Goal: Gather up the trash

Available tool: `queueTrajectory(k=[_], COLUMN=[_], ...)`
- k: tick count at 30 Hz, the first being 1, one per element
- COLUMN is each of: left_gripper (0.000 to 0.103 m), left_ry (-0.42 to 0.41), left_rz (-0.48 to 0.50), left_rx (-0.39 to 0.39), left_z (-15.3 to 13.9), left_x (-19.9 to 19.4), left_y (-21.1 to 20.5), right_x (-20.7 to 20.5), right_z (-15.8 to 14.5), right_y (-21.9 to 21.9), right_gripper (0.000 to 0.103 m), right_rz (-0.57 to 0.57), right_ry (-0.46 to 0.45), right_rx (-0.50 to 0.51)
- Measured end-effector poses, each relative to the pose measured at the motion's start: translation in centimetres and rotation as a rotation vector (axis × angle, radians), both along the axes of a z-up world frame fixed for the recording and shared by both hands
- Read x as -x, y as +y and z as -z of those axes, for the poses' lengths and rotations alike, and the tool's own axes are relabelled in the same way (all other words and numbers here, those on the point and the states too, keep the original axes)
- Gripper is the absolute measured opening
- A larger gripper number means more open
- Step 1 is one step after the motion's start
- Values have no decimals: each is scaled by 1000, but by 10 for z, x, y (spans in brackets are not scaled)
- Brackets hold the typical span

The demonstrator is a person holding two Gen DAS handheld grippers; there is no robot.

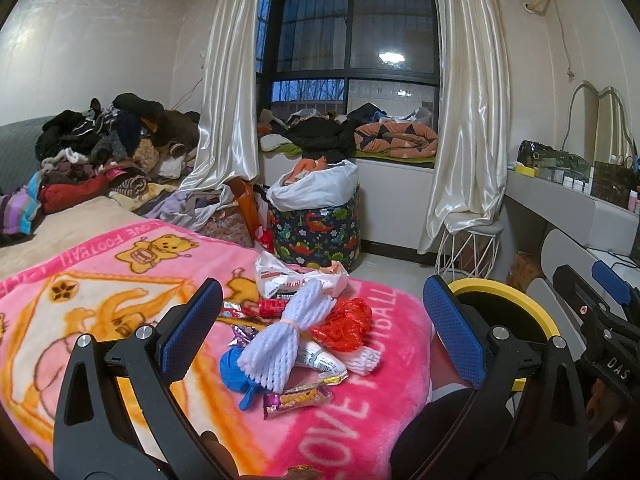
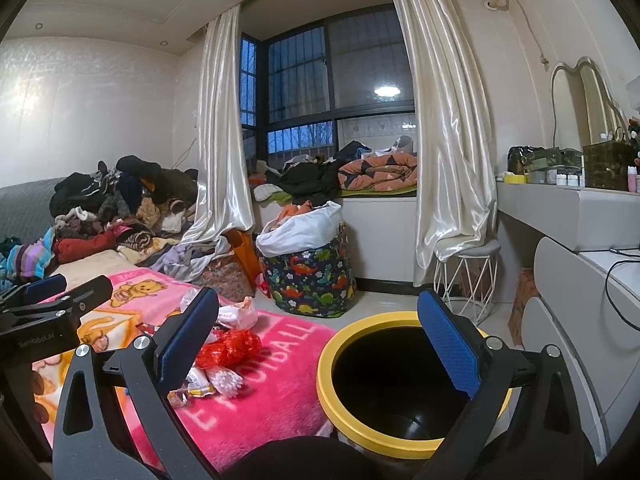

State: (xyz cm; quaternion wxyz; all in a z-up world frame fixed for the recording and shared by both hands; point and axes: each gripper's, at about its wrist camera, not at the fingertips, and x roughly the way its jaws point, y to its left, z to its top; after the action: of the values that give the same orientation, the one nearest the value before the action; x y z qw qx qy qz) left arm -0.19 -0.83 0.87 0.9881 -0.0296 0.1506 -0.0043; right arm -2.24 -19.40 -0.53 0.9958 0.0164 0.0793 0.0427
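As both grippers hang spread and empty, the left gripper (image 1: 320, 328) faces a trash pile (image 1: 304, 332) on the pink blanket (image 1: 100, 280); the right gripper (image 2: 316, 344) overlooks the yellow-rimmed bin (image 2: 332, 392). Nothing appears collected yet; a first pinch likely comes next.

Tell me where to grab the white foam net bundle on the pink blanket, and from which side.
Take the white foam net bundle at its pinched waist, where the band cinches it. Come from above with the open left gripper, fingers either side of that narrow middle: the flared ends are bulky and overlap the other wrappers.
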Motion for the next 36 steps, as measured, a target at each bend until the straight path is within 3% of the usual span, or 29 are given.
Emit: queueTrajectory(k=[23, 36], left_gripper=[92, 92], left_ry=[14, 65], left_rz=[-4, -68], left_rx=[0, 38], left_z=[1, 12], left_x=[1, -11], left_y=[-5, 32], right_x=[-2, -19], right_z=[13, 15], right_y=[-2, 20], right_gripper=[97, 97], right_rz=[-7, -107], right_ry=[28, 80], right_rx=[-3, 33])
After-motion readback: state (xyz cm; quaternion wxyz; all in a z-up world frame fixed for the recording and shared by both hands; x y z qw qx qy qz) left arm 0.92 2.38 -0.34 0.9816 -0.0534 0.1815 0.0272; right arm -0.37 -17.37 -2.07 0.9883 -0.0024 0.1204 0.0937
